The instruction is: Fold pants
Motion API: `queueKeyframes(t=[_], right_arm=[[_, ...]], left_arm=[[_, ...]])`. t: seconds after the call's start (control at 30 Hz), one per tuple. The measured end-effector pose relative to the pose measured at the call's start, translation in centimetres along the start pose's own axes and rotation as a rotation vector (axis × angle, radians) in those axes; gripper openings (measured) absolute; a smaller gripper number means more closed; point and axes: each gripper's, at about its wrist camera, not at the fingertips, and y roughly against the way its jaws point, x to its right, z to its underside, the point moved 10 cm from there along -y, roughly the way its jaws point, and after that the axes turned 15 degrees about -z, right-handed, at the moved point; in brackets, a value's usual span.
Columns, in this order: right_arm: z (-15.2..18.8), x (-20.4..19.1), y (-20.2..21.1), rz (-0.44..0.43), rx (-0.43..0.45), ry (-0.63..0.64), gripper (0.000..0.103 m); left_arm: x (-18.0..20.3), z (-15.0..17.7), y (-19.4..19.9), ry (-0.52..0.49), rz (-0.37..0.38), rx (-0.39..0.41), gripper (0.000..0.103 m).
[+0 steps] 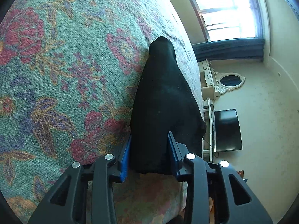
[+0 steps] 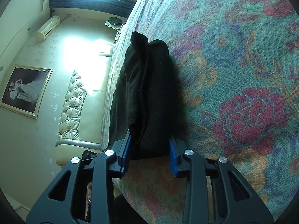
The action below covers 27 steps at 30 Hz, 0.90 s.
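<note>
The black pants (image 1: 164,100) lie bunched lengthwise on a floral bedspread (image 1: 65,65), stretching away from me. My left gripper (image 1: 149,155) straddles the near end of the pants, its blue pads (image 1: 125,160) on either side with cloth filling the gap. In the right wrist view the pants (image 2: 147,93) show as two thick folds lying on the bedspread (image 2: 233,74). My right gripper (image 2: 149,155) holds their near end between its blue pads (image 2: 172,158) in the same way. Both jaws stand wide around the thick cloth.
The bed edge runs close beside the pants in both views. Beyond it are a window (image 1: 228,9), an oval mirror (image 1: 229,80) and a dark TV screen (image 1: 228,130). The right wrist view shows a tufted cream headboard (image 2: 72,102), a framed picture (image 2: 24,91) and an air conditioner (image 2: 47,28).
</note>
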Motion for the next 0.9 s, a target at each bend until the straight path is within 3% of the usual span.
queueKeyframes(t=[0.13,0.9], right_arm=[[1.0,-0.6,0.6,0.010,-0.015,0.006,0.032],[5.7,0.6,4.6,-0.002,-0.011,-0.023,0.032]], left_arm=[[0.0,0.3,0.8,0.027,0.022,-0.014,0.034],[-1.6,3.1,2.2,-0.072,-0.010,-0.021,0.035]])
